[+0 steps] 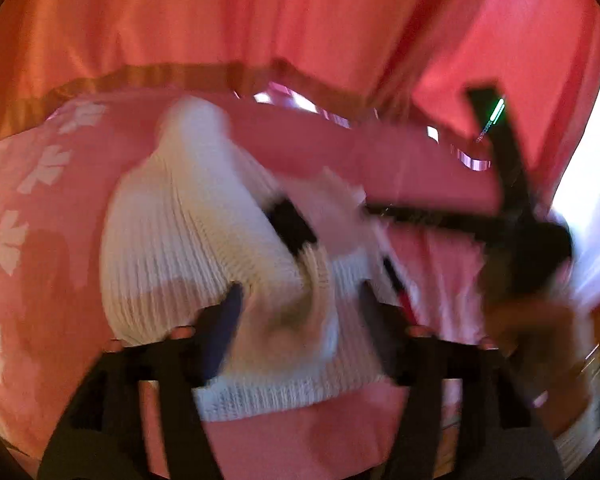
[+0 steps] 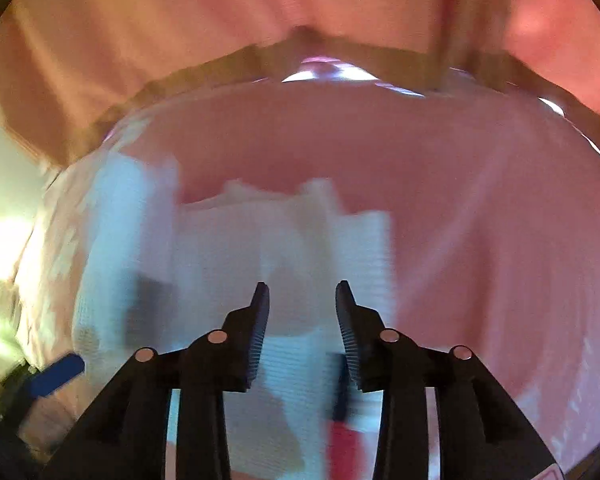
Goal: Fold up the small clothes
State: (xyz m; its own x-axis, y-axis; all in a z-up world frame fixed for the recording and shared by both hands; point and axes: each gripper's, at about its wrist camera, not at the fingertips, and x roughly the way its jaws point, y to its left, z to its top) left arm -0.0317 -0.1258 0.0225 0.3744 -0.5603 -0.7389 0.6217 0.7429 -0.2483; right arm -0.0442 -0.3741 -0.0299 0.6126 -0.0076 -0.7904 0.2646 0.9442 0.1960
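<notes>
A small white ribbed knit sweater (image 1: 204, 240) with black patches lies bunched on a pink bedspread (image 1: 40, 240). In the left wrist view my left gripper (image 1: 300, 304) has its jaws apart with sweater fabric between them; the view is blurred. My right gripper (image 1: 516, 216) appears there as a dark blur at the sweater's right side. In the right wrist view my right gripper (image 2: 302, 296) is open just above the white sweater (image 2: 228, 248), its fingers holding nothing.
The pink bedspread (image 2: 480, 200) has white flower prints at the left. An orange-red curtain (image 1: 260, 12) hangs behind the bed. A bright window (image 1: 592, 168) is at the right. A blue object (image 2: 56, 372) lies at the bed's left edge.
</notes>
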